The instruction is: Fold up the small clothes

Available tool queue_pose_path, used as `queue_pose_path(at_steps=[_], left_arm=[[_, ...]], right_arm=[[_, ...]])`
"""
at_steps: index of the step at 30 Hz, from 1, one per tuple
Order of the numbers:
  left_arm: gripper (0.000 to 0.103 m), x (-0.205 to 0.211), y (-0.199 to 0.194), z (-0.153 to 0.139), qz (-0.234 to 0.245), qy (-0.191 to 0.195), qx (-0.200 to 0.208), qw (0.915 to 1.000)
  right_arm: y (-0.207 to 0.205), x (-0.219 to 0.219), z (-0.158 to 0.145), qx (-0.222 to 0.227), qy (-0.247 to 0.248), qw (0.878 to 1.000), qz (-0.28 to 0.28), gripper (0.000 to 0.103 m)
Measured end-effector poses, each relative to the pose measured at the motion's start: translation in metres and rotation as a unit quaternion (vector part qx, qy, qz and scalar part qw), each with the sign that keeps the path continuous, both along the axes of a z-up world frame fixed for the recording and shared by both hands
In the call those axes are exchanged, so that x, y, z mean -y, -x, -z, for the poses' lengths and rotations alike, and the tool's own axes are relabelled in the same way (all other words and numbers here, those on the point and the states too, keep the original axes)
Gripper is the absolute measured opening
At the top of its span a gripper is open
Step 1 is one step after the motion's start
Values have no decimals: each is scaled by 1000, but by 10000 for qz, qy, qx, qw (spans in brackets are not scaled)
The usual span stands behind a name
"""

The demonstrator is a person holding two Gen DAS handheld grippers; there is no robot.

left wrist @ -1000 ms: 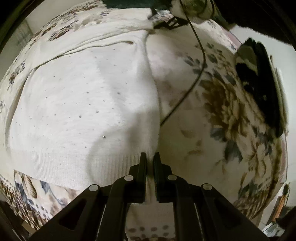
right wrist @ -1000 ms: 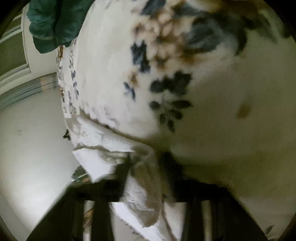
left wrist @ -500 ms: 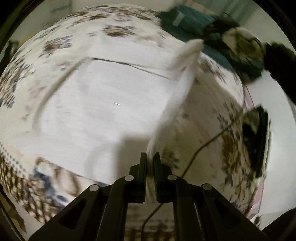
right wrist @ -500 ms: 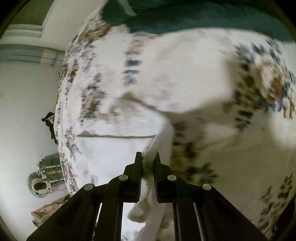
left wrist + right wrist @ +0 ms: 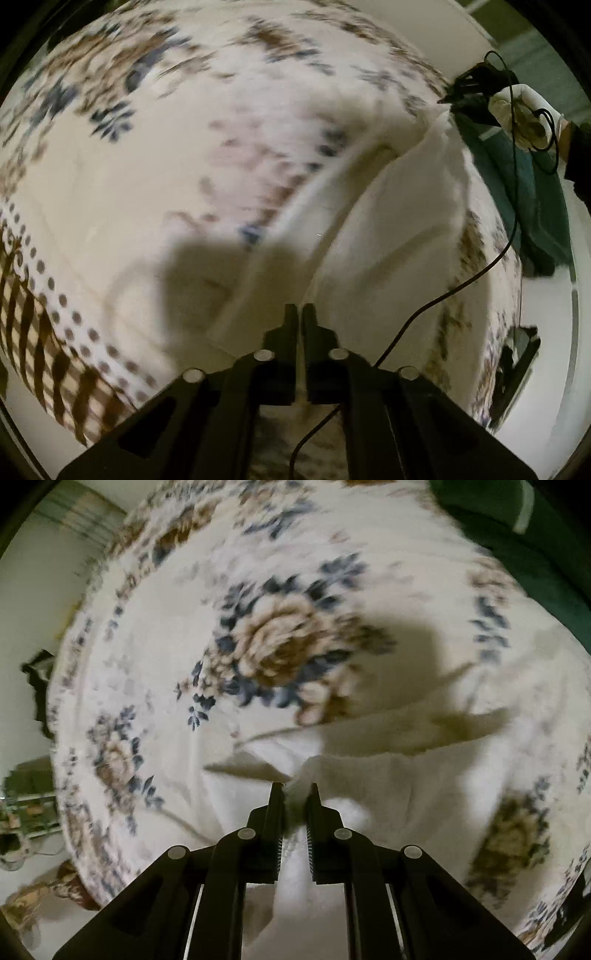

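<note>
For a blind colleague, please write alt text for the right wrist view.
The right gripper is shut on a bunched edge of a white garment, which lies over a floral blanket. A dark green cloth lies at the upper right; the image is motion-blurred.

White knit garment (image 5: 399,221), apparently half-lifted, draped across the floral bedspread (image 5: 155,155).

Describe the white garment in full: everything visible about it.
The white garment looks like a soft, fuzzy knit, plain off-white; motion blur hides finer detail. It is lifted partly off the floral blanket, stretched between both tongs: the left tongs are shut on one edge, the right tongs on a bunched edge. In the left view it runs as a taut, creased band toward the gloved right hand. In the right view the cloth sags below the grip onto the blanket.
</note>
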State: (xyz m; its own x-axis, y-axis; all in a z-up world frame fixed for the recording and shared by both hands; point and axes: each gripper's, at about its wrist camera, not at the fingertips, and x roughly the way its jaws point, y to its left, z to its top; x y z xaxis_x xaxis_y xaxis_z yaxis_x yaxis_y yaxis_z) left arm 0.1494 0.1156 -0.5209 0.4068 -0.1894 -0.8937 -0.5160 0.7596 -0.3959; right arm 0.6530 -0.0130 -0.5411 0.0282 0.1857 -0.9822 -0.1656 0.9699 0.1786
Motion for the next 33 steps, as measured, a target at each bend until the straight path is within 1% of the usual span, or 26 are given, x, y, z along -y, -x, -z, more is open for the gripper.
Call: queue_pose_path(at_steps=[2,4,5,6,8,9,10,11,12,13,14,15,17,19,20,21,22,23,24,25,26,27,28,30,32,33], left_arm=[[0,-18,4,16,-127,112,-51,9998],[0,-31,7,29,-156,238,-104,9995],[0,-35,8,32,-121,345,-85,9993],[0,-41,8,35,-99,499,-28,9987],[1,-45,6,32,-66,701,20,9975],[1,-46,3,31,-3,847,49,9964],[4,-45,0,28,39,898,37,9959],[12,-44,-5,26,139,988,20,9950],[18,-43,-9,23,242,1067,44,9940],[40,-38,-15,21,394,1115,84,9929],[60,-33,-20,19,502,1137,122,9922],[62,-27,-24,18,606,1161,161,9913],[62,-12,-34,22,878,1238,120,9883],[60,5,-43,32,1131,1103,-58,9874],[59,11,-46,36,1224,1015,-105,9872],[52,18,-48,40,1311,813,-200,9878],[21,24,-51,44,1391,616,-273,9880],[6,28,-51,47,1457,443,-363,9877],[6,31,-50,48,1494,311,-390,9875],[5,30,-46,47,1480,268,-334,9881],[5,30,-44,44,1464,186,-275,9887],[5,30,-41,38,1478,91,-214,9887],[5,30,-38,34,1485,60,-156,9888],[5,27,-33,26,1458,-30,-54,9893],[4,22,-28,16,1390,-41,47,9903],[4,20,-25,13,1351,-44,94,9908]], right_arm=[[-2,-26,20,25,268,9996,-104,11],[-5,-40,38,-8,411,9991,-120,11],[-6,-46,46,-75,463,9988,-145,12],[-6,-51,53,-223,550,9978,-281,13],[-2,-54,61,-418,576,9966,-417,26],[3,-50,59,-448,478,9969,-442,31],[8,-45,57,-474,356,9973,-427,40],[15,-38,53,-512,223,9978,-360,50],[24,-28,48,-556,88,9980,-276,53],[36,-17,45,-623,-55,9978,-239,54],[48,-5,44,-707,-152,9971,-226,54],[62,8,43,-784,-206,9965,-205,54],[87,32,45,-964,-284,9949,-130,54],[108,51,50,-1204,-440,9917,-12,54],[115,56,52,-1254,-481,9909,5,54],[120,60,53,-1258,-471,9909,-17,54],[124,61,53,-1229,-441,9914,-43,54],[126,61,53,-1179,-418,9921,-53,54],[128,60,54,-1117,-430,9928,-65,54],[126,57,54,-1094,-457,9929,-67,54],[124,56,54,-1052,-490,9932,-44,54],[122,50,54,-992,-558,9933,-184,54],[120,41,55,-932,-543,9940,-198,54],[116,26,60,-843,-303,9957,-245,54],[117,8,68,-724,94,9963,-456,52],[120,1,72,-608,417,9958,-548,46]])
